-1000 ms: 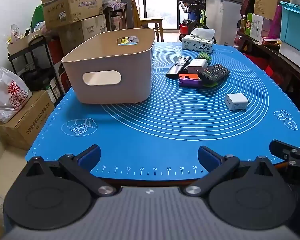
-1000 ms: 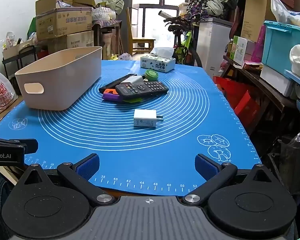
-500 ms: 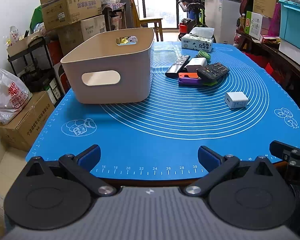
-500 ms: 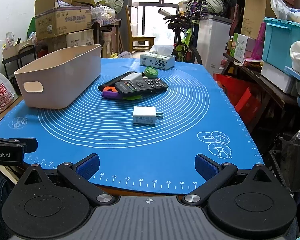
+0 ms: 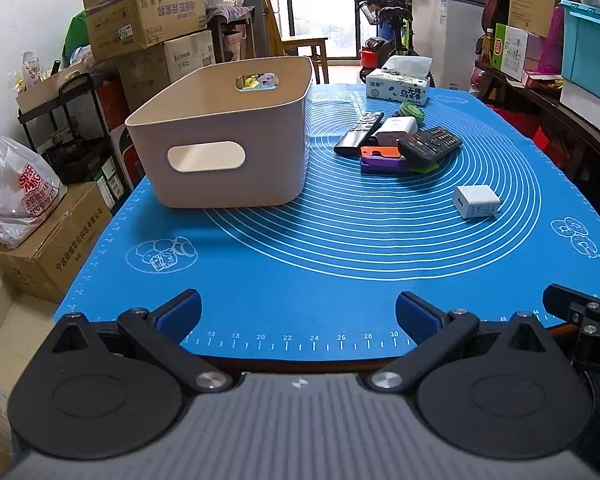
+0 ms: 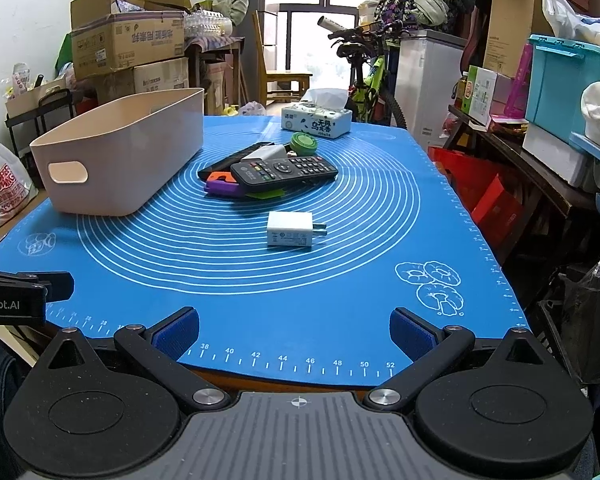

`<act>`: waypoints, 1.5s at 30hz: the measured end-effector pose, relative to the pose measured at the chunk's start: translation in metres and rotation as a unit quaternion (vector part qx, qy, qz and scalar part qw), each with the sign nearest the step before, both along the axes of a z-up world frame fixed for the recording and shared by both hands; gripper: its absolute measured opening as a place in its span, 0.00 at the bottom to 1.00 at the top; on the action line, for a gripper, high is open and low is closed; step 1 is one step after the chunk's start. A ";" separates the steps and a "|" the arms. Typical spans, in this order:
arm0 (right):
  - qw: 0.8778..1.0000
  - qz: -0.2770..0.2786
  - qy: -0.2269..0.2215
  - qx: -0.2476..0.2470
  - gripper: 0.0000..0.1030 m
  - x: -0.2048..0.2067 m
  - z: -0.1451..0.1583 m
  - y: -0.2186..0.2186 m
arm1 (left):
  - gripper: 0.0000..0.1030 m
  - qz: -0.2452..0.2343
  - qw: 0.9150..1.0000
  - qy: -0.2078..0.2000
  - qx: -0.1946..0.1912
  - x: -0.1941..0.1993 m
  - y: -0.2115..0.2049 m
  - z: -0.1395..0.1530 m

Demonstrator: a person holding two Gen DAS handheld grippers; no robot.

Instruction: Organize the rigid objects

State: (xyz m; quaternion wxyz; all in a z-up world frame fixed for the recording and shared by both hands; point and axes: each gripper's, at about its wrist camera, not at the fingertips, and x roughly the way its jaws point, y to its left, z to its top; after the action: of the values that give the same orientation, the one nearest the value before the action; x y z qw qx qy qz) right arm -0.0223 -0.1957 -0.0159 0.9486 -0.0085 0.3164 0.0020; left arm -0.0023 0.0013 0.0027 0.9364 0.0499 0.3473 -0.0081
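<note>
A beige plastic bin [image 5: 228,148] [image 6: 116,160] stands on the left part of the blue mat [image 5: 340,248] [image 6: 340,280]. Mid-mat lies a pile: a black remote [image 6: 284,169] [image 5: 430,146] resting on a purple and orange item [image 6: 222,186] [image 5: 382,160], a second dark remote [image 5: 358,134], a white block [image 5: 396,126] and a green round lid [image 6: 305,142] [image 5: 412,111]. A white charger plug [image 6: 291,230] [image 5: 477,201] lies alone, nearer. My left gripper [image 5: 298,312] and right gripper [image 6: 294,330] hover open at the mat's near edge, nothing between the fingers.
A tissue box [image 6: 317,119] sits at the mat's far end. Cardboard boxes [image 5: 144,12] and a shelf crowd the left side. A bicycle [image 6: 364,80], a freezer and teal bins [image 6: 572,80] line the right. The other gripper's body [image 6: 12,296] shows at the left edge.
Both views have shifted very slightly; the grippers stay open at the near edge and the objects on the mat have not moved.
</note>
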 end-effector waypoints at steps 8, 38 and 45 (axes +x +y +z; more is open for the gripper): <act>1.000 0.000 0.000 0.000 0.98 0.000 0.000 0.000 | 0.99 0.000 1.000 0.004 0.000 0.001 0.002 -0.001; 1.000 0.001 0.001 0.002 0.98 0.000 0.000 0.000 | 0.99 -0.001 1.000 0.004 0.006 0.001 0.001 -0.004; 1.000 0.001 0.001 0.002 0.98 0.000 0.000 0.000 | 0.99 0.000 1.000 0.003 0.006 0.001 0.002 -0.003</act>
State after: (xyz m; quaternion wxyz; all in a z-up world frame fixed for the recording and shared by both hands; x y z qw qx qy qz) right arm -0.0223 -0.1957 -0.0160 0.9483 -0.0070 0.3172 0.0032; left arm -0.0015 0.0032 -0.0002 0.9350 0.0556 0.3502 -0.0059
